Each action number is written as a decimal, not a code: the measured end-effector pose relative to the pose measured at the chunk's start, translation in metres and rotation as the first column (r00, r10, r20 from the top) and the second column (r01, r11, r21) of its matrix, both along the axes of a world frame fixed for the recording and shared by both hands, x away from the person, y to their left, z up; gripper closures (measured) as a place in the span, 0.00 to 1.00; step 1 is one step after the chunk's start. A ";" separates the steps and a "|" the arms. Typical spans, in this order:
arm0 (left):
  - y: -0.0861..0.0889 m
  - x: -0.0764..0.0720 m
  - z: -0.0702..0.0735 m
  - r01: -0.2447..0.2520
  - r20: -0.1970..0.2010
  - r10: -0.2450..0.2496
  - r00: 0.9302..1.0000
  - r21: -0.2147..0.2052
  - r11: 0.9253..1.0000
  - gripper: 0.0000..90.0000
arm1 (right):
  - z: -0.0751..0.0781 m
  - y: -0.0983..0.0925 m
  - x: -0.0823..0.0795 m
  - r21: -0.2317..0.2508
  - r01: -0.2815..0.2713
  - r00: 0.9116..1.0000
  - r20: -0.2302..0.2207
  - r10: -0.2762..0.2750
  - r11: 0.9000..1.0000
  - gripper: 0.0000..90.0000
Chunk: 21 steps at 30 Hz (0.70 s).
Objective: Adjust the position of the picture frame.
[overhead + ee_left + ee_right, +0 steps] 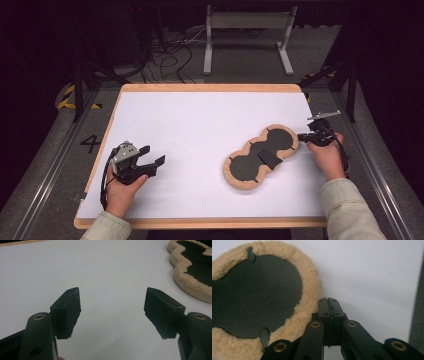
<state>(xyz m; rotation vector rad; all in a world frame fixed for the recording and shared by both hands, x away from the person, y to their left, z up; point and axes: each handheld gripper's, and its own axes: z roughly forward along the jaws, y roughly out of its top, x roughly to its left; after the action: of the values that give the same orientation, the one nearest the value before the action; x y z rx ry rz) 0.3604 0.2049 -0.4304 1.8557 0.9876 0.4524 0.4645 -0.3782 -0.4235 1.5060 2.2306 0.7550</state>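
A: Where is the tan fleece-edged, dark-centred, figure-eight pad [261, 157] noted?

B: It is seen flat on the white worktop [200, 130], right of centre, one lobe toward the right claw [301, 136]. A dark strap is laid across its waist.

A: State of the claws?

B: The right claw is closed fully, pad against pad, nothing pinched; it is placed just beside the fleece rim [310, 293], and contact cannot be confirmed. The left claw [152, 161] is held wide open and empty, well apart from the pad.

A: Handling?

B: It is judged light, soft and floppy; sagging is expected if one end is lifted. The fleece should give a good bite, not slippery. The rim of the near lobe, or the strap, is judged the best hold.

A: Markings?

B: No brand or label is made out on the pad. A "4" [90, 143] is read on the floor at left.
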 end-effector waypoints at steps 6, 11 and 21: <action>-0.001 0.000 0.000 0.004 -0.004 -0.004 1.000 -0.002 1.000 0.34 | -0.001 0.005 0.000 -0.002 -0.007 1.000 -0.005 0.007 1.000 1.00; -0.004 0.001 -0.001 0.013 -0.006 -0.013 1.000 0.001 1.000 0.34 | -0.002 0.013 -0.002 0.040 -0.037 0.999 -0.020 0.038 0.999 1.00; -0.018 -0.008 0.006 0.107 -0.038 -0.109 0.993 -0.052 0.993 0.43 | -0.005 0.044 -0.019 0.063 -0.090 0.995 -0.029 0.092 0.994 1.00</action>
<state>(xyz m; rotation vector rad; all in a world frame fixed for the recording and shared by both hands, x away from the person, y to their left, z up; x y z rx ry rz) 0.3528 0.1866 -0.4241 1.8691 0.9119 0.3228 0.4457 -0.3343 -0.4287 1.4617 2.3331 0.8397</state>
